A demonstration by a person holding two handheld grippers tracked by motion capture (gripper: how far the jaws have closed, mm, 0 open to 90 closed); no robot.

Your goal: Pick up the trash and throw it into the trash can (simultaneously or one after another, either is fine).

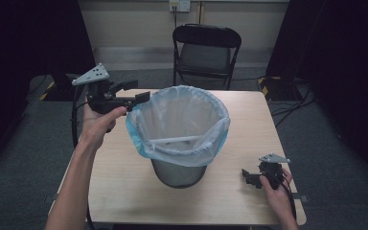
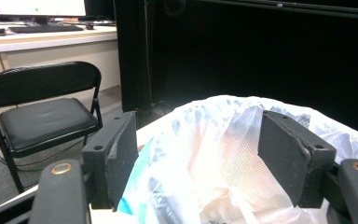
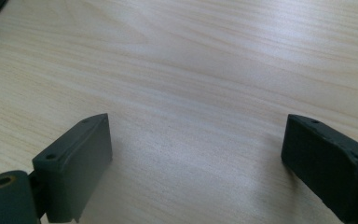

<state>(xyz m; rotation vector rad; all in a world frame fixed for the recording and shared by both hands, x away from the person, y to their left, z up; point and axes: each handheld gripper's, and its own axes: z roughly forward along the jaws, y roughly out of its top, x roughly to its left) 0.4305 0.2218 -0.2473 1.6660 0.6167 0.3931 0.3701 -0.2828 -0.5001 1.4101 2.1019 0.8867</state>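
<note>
A grey mesh waste bin [image 1: 178, 173] stands in the middle of the wooden table [image 1: 124, 191], lined with a translucent pale blue-white plastic bag [image 1: 182, 120] folded over its rim. My left gripper [image 1: 136, 93] hovers open at the bag's upper left rim. In the left gripper view, its jaws stand wide apart with the bag's rim [image 2: 200, 154] between and beyond them, not clamped. My right gripper [image 1: 249, 177] rests low over the table near the front right corner, open. The right gripper view looks between its jaws at bare wood [image 3: 191, 93].
A black folding chair [image 1: 206, 48] stands behind the table's far edge, and the same chair [image 2: 42, 112] appears in the left gripper view. Cables [image 1: 292, 103] lie on the grey carpet at the right. Dark curtains flank both sides.
</note>
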